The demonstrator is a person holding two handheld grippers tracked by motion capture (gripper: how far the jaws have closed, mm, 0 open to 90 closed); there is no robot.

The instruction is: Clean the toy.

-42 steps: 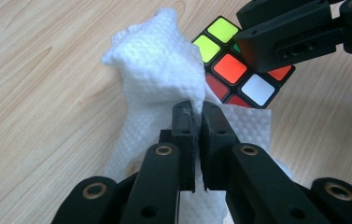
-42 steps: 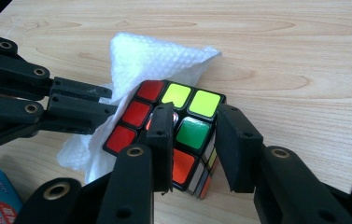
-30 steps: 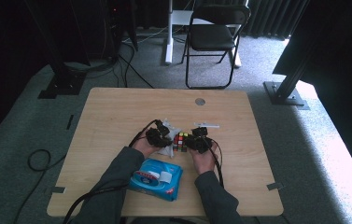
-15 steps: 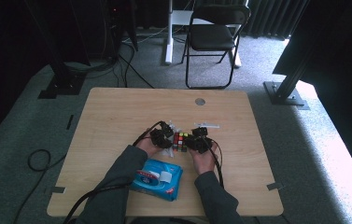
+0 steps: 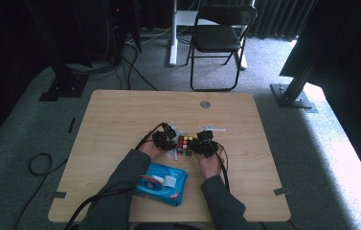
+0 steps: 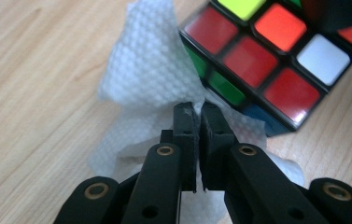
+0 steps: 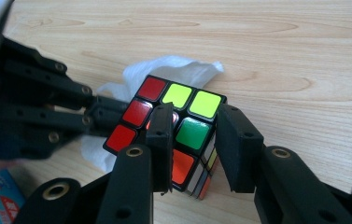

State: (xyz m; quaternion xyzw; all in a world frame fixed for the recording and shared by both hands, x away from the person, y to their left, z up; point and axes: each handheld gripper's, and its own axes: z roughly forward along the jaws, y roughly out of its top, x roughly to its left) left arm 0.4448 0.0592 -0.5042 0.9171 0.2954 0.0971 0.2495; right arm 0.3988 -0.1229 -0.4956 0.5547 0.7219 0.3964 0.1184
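Nothing has shifted since before: left hand-held gripper [image 6: 196, 109] pinches the white tissue [image 6: 150, 79] against the cube [image 7: 169, 130] at frame centre; right hand-held gripper [image 7: 194, 123] seemingly clamps the cube. Blue packet [image 5: 161, 182] lies below on the surface [image 5: 120, 115].

A blue wipes packet [image 5: 161, 183] lies on the wooden table [image 5: 116, 120] — a folding chair [image 5: 219, 38] stands beyond.

Both forearms are coming in from six o'clock, sleeves angling inward. The left tongs [image 5: 168, 140] are pinching tight, jaws nearly meeting, pointing toward three o'clock. The right tongs [image 5: 196, 146] are facing them toward nine o'clock, jaws standing partly apart. Both hands are hovering low over the tabletop [image 5: 120, 115].
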